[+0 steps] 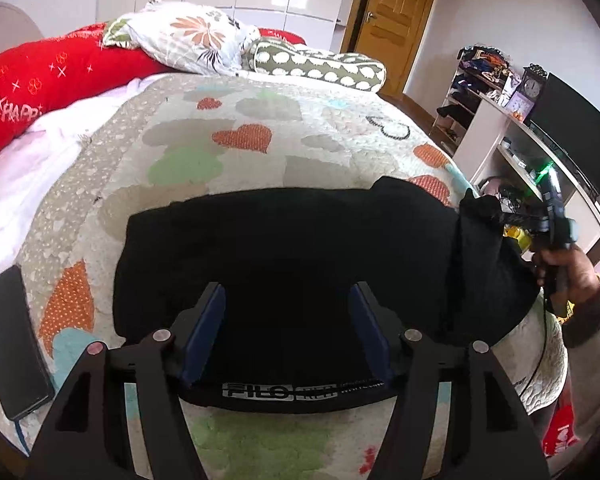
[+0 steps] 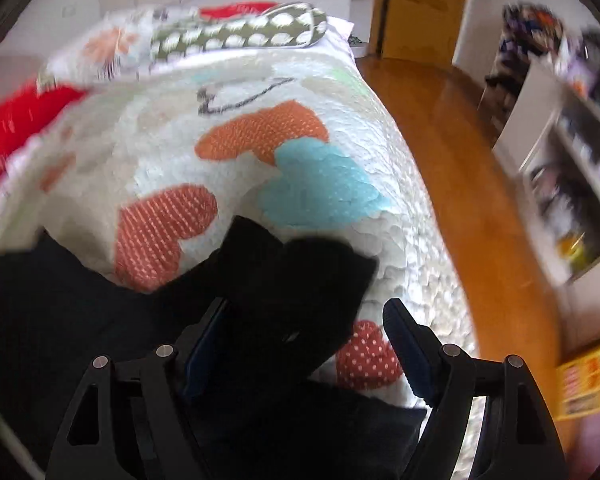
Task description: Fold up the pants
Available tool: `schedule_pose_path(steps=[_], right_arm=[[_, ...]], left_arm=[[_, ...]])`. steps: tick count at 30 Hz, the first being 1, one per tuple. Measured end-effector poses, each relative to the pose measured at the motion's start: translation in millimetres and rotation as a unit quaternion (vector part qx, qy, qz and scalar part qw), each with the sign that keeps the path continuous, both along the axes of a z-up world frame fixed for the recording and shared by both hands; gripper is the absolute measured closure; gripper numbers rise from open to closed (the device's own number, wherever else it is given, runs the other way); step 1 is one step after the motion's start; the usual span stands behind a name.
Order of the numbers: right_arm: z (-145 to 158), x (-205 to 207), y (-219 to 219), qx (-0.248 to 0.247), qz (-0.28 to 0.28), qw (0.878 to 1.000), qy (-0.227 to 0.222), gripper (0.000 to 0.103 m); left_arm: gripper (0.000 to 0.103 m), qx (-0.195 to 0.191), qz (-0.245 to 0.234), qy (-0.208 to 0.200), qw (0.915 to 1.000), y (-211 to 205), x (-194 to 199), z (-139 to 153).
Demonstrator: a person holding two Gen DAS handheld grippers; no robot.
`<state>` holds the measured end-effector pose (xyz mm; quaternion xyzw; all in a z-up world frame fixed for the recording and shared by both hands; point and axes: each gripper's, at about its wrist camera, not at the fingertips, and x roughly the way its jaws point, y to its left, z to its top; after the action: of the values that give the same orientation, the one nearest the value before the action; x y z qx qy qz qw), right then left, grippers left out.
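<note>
The black pants (image 1: pixel 292 248) lie folded on the heart-patterned quilt (image 1: pixel 236 136), with a silver logo waistband at the near edge. My left gripper (image 1: pixel 286 294) is open just above their near part, touching nothing. In the left wrist view the right gripper (image 1: pixel 500 216) is at the pants' right end, where the cloth is bunched up. In the right wrist view my right gripper (image 2: pixel 304 312) is open, jaws wide apart, with a raised fold of the black pants (image 2: pixel 300 280) between the fingers. The quilt (image 2: pixel 260 152) lies beyond it.
A black phone (image 1: pixel 14 344) with a cable lies on the quilt at left. Pillows (image 1: pixel 188 36) and a red blanket (image 1: pixel 48 76) are at the bed's head. White shelves (image 1: pixel 540 152) and wooden floor (image 2: pixel 460 152) are to the right of the bed edge.
</note>
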<state>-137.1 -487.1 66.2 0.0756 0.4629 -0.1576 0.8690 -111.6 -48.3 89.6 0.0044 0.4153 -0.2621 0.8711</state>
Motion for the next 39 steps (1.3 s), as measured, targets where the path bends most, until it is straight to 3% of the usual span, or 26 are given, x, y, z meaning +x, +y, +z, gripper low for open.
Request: schedule_pose_path(steps=[4, 8, 9, 10, 11, 12, 13, 17, 21, 23, 26, 27, 29, 30, 34, 36, 39], right_arm=[[24.4, 2.3, 2.3, 0.023, 0.006, 0.999, -0.048, 0.024], [16.6, 33.0, 20.6, 0.004, 0.056, 0.998, -0.028, 0.025], [5.2, 43.3, 22.2, -0.002, 0.065, 0.998, -0.009, 0.042], [-4.9, 49.8, 23.1, -0.007, 0.064, 0.998, 0.01, 0.073], [-13.4, 53.3, 20.9, -0.004, 0.061, 0.998, 0.026, 0.074], [-11.0, 49.6, 17.0, 0.015, 0.057, 0.998, 0.008, 0.084], [-4.3, 44.2, 15.4, 0.033, 0.06, 0.998, -0.009, 0.086], [52.6, 4.4, 19.7, 0.047, 0.084, 0.991, -0.097, 0.086], [104.4, -67.3, 19.0, 0.046, 0.112, 0.977, -0.177, 0.086], [102.2, -101.7, 12.8, 0.048, 0.109, 0.978, -0.171, 0.086], [65.7, -137.2, 3.8, 0.045, 0.097, 0.989, -0.098, 0.084], [46.4, -146.4, -1.5, 0.039, 0.081, 0.994, -0.063, 0.08], [23.6, -157.6, -17.4, 0.059, 0.046, 0.997, -0.028, 0.057], [19.7, -165.3, -25.6, 0.074, 0.027, 0.996, -0.029, 0.045], [43.2, -177.9, -32.4, 0.085, -0.001, 0.993, -0.087, 0.043], [57.2, -170.4, -16.1, 0.094, 0.037, 0.988, -0.118, 0.043], [60.7, -154.7, 38.9, 0.079, 0.157, 0.976, -0.128, 0.043]], left_arm=[[0.039, -0.011, 0.003, 0.004, 0.9999, -0.4, 0.0, 0.6], [0.039, -0.01, 0.003, -0.001, 0.9999, 1.6, -2.3, 3.4], [0.039, -0.01, 0.008, 0.001, 0.9999, 3.1, -1.6, 3.2], [0.039, -0.011, 0.01, 0.002, 0.9999, 4.6, -1.6, 3.1], [0.039, -0.014, 0.013, 0.002, 0.9998, 7.4, -2.3, 3.9], [0.039, -0.016, 0.014, 0.001, 0.9998, 9.4, -2.8, 4.8], [0.038, -0.016, 0.015, -0.001, 0.9998, 11.0, -2.9, 5.3], [0.037, -0.018, 0.031, 0.003, 0.9993, 16.6, 4.2, 5.2], [0.037, -0.041, 0.038, 0.002, 0.9984, 21.3, 2.2, 7.1], [0.036, -0.038, 0.036, 0.001, 0.9986, 22.3, -0.1, 5.2], [0.036, -0.023, 0.043, 0.007, 0.9988, 25.6, 2.6, 1.1], [0.036, -0.021, 0.047, 0.007, 0.9987, 27.6, 4.1, 0.8], [0.036, -0.021, 0.057, 0.008, 0.9981, 31.9, 5.9, 1.8], [0.036, -0.024, 0.063, 0.008, 0.9977, 35.8, 6.7, 3.9], [0.031, -0.03, 0.08, 0.004, 0.9963, 48.6, 7.7, 9.9], [0.026, -0.027, 0.096, -0.001, 0.995, 56.4, 8.3, 10.3], [0.024, -0.027, 0.124, 0.013, 0.9919, 70.2, 11.6, 2.9]])
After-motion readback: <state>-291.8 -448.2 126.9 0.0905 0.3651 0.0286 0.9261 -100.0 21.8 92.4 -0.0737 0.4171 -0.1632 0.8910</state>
